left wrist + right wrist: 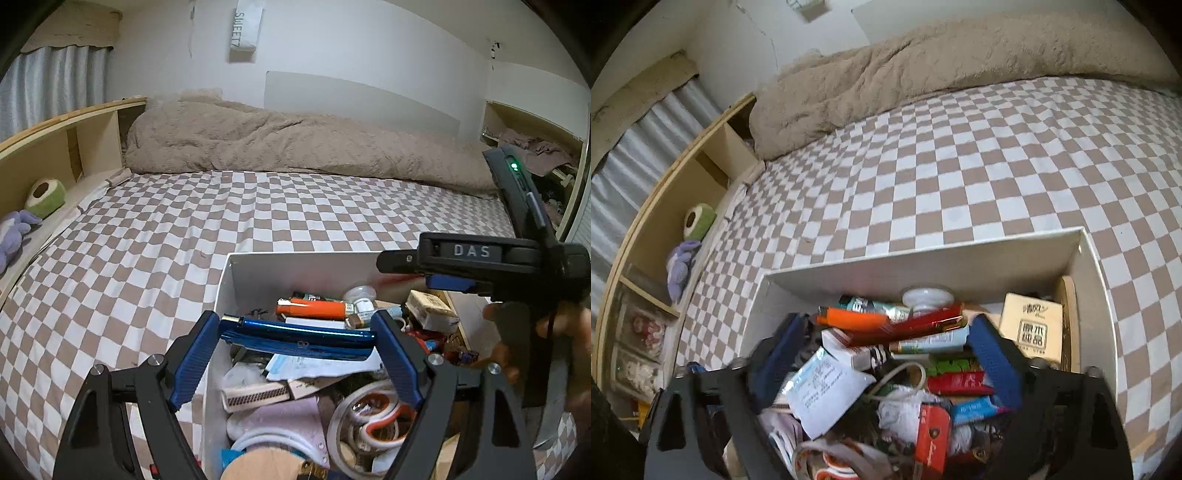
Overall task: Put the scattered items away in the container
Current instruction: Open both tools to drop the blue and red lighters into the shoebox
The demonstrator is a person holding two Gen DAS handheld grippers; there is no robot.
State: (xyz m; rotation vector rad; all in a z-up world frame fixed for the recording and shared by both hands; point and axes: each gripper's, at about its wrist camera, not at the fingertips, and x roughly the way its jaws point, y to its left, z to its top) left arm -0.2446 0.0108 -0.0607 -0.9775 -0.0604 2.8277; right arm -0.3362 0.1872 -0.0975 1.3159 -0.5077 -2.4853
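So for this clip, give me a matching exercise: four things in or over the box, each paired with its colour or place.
Things:
1. wallet
2. lighter
3. scissors
4. tissue pack

Descriptions:
A. orange, near the box's far wall
B. shiny blue, between the left gripper's jaws
C. beige with printed characters, at the box's right end
D. orange-and-white handles, inside a tape ring

Pairs: 1-B, 2-A, 3-D, 4-C

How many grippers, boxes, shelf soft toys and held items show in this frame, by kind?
Grippers: 2, left gripper and right gripper
White box: 1
Soft toys: 2, green toy and purple toy
Held items: 1, blue case between the left gripper's fingers
Total: 6
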